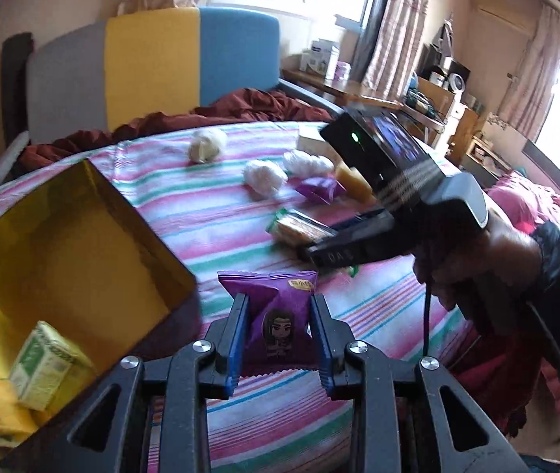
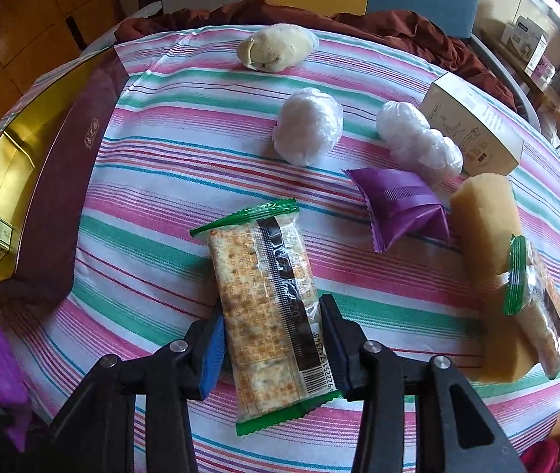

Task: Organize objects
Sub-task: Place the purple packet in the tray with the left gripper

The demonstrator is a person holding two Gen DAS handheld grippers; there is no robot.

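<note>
My left gripper (image 1: 278, 307) is shut on a purple snack packet (image 1: 280, 327) and holds it upright above the striped bedsheet (image 1: 220, 205). It hangs just right of the open box with a gold inside (image 1: 82, 244). A small green-and-white carton (image 1: 43, 370) and a yellow cloth (image 1: 0, 414) lie in that box. My right gripper (image 2: 272, 315) points down at the bed and is shut on a green-edged cracker packet (image 2: 256, 268), which lies flat on the sheet (image 2: 185, 165). The pads press on the packet's long sides.
On the bed beyond lie another purple packet (image 2: 402, 205), two white plastic bundles (image 2: 307, 130), a cream cloth bundle (image 2: 276, 51), a grey carton (image 2: 473, 126), a yellow sponge (image 2: 484, 228) and a second cracker packet (image 2: 536, 303). The maroon box wall (image 2: 55, 205) stands at the left.
</note>
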